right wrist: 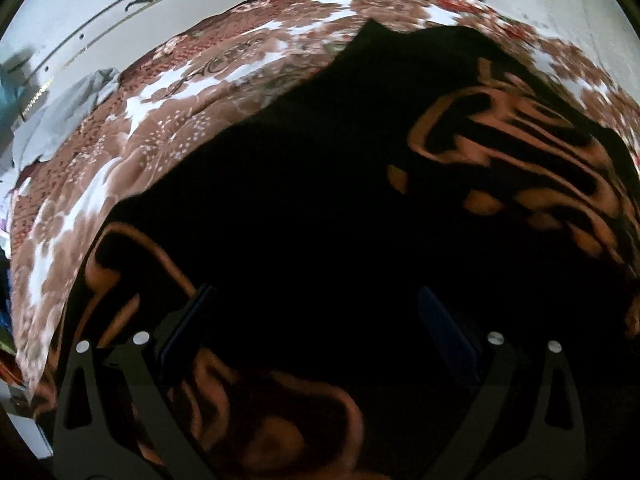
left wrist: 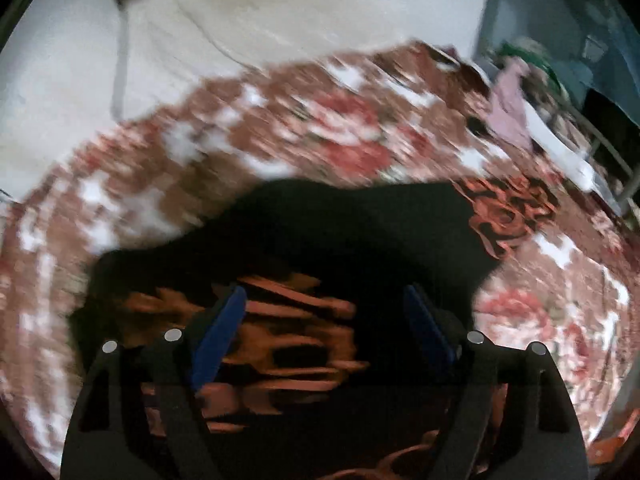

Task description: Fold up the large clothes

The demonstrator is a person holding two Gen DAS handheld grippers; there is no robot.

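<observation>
Pretty clearly a bedroom at home. There's a bed with a brown floral bedspread (right wrist: pixel 132 128) against a plain white wall (left wrist: pixel 280 12). Loose pink and white clothes (left wrist: pixel 516 116) sit heaped at its far edge.

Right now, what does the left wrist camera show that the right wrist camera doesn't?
Only the left wrist view shows a pink cloth and a white item at the bed's far edge. Only the right wrist view shows a pale grey cloth beside the blanket. Both show the black garment with orange print lying on the floral blanket, with each gripper's jaws standing open over it.
</observation>
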